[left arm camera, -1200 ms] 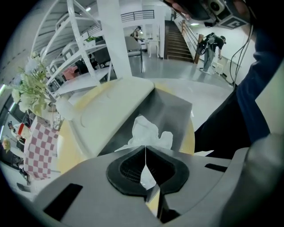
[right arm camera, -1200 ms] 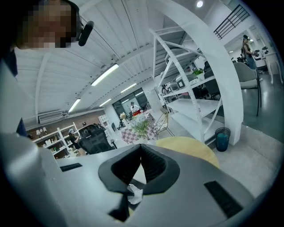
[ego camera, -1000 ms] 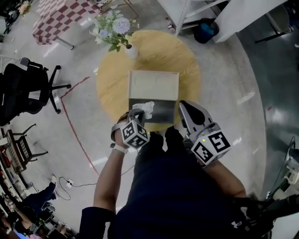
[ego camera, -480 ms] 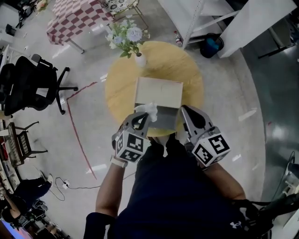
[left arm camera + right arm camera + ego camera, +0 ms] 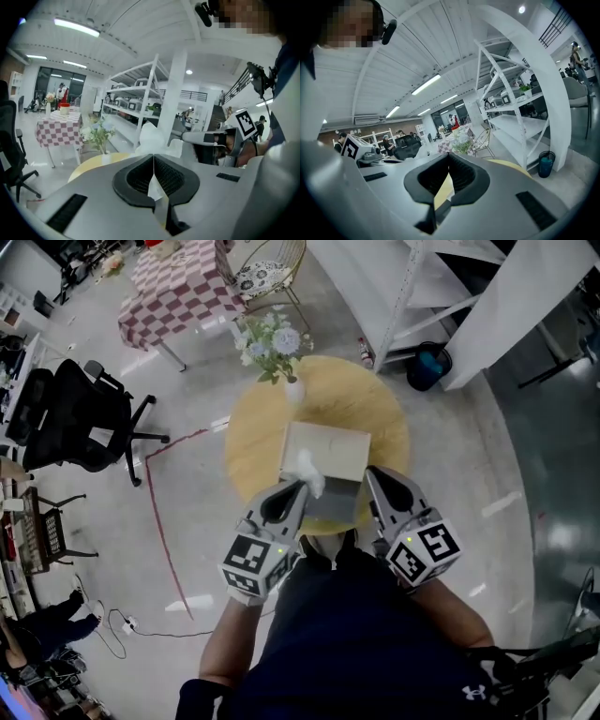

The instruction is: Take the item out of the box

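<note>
Left grey two-jaw gripper [image 5: 298,487] [image 5: 153,169]: raised in front of torso, jaws pointing forward, pressed together on a thin white crumpled tissue [image 5: 151,137]. Its black-and-white marker cube [image 5: 248,564] faces up, nearest the body. Bare left forearm [image 5: 223,652] runs back toward the shoulder.

Right grey two-jaw gripper [image 5: 373,474] [image 5: 449,159]: level beside the left one, jaw tips together, nothing between them. Marker cube [image 5: 424,553] on top. Bare right forearm [image 5: 452,615] bent in close.

Bright, even indoor light pours from ceiling strip lights [image 5: 77,27], and the polished floor [image 5: 525,427] throws pale glare streaks. Both gripper views bend hard toward dark, vignetted corners, the nearest foreground soft; the head view stays fairly sharp.
</note>
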Motion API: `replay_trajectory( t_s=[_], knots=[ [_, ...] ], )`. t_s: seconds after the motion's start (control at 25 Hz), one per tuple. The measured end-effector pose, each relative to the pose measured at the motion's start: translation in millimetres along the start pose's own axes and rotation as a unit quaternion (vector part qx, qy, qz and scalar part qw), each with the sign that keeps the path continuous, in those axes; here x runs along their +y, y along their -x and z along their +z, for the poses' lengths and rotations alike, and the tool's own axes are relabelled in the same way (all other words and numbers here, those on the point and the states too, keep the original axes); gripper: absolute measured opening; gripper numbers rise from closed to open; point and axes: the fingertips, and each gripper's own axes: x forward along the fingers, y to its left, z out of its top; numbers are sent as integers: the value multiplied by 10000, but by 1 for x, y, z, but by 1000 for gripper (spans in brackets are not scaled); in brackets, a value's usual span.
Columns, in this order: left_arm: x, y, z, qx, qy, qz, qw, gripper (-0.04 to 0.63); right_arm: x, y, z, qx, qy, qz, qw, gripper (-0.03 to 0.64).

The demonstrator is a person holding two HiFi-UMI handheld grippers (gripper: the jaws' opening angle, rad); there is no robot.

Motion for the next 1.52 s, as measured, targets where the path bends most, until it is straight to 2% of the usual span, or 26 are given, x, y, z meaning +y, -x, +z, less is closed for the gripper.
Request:
replay_trajectory(
  t_s=[0.12,0.24,0.36,0.52,0.64,0.84,1.24,1.52],
  knots=[
    [-7,8,19,-248,3,-8,9997,20,5,-1,7,-72,66,79,9999,11],
    [-12,16,36,-575,298,-141,9978,20,11,0,15,-150,135,122,9997,12],
    [-17,22,52,-944,695,-413,9922,20,14,2,26,-339,252,105,9991,11],
    [-17,32,68,-1375,937,-520,9847,20,21,7,42,-624,440,101,9970,11],
    [-18,40,80,-1696,1156,-623,9767,20,26,8,51,-782,524,153,9954,12],
    [-16,51,99,-2241,1659,-911,9560,20,29,10,60,-934,570,190,9938,11],
    [0,63,109,-2639,1761,-899,9441,20,24,8,66,-1067,588,66,9925,11],
    [5,67,112,-2739,1756,-911,9412,20,27,2,63,-1016,589,76,9931,11]
  ],
)
